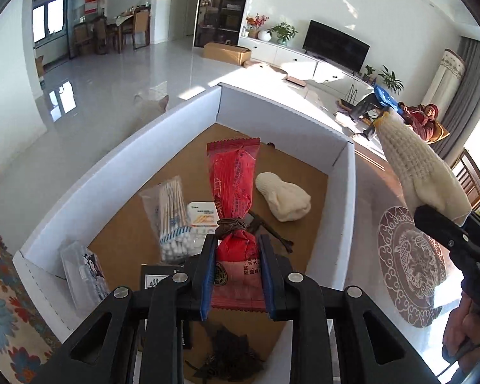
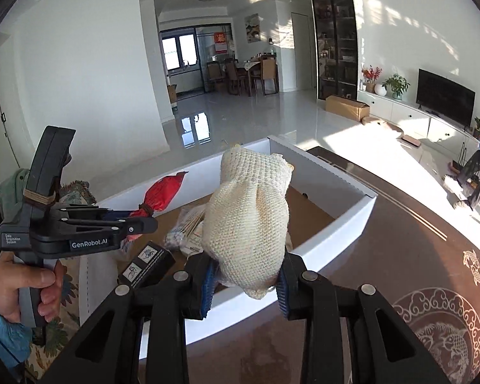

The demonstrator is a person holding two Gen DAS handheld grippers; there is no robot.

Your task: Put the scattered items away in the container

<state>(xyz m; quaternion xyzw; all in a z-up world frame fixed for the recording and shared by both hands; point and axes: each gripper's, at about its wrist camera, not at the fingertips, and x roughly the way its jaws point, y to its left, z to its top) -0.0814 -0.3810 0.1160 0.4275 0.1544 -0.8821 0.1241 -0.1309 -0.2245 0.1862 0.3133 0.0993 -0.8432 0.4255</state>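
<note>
My left gripper (image 1: pixel 236 249) is shut on a red snack packet (image 1: pixel 233 192) tied with a brown band, held over the open white box (image 1: pixel 163 147). From the right wrist view the same packet (image 2: pixel 163 192) sticks out of the left gripper (image 2: pixel 134 224) above the box wall (image 2: pixel 336 233). My right gripper (image 2: pixel 246 278) is shut on a cream knitted glove (image 2: pixel 249 224), raised at the box's near right side. This glove (image 1: pixel 422 172) also shows at the right of the left wrist view. Inside the box lie another cream glove (image 1: pixel 284 196), a bag of cotton swabs (image 1: pixel 172 217) and a white card (image 1: pixel 204 216).
A clear plastic case (image 1: pixel 83 275) and a black box (image 2: pixel 147 264) rest in the container's near end, with dark clips (image 1: pixel 272 233) on its brown floor. The dark table (image 2: pixel 400 224) bears a round fish pattern (image 1: pixel 412 265). A floral cloth (image 1: pixel 6 304) lies left. A hand (image 2: pixel 32 284) grips the left handle.
</note>
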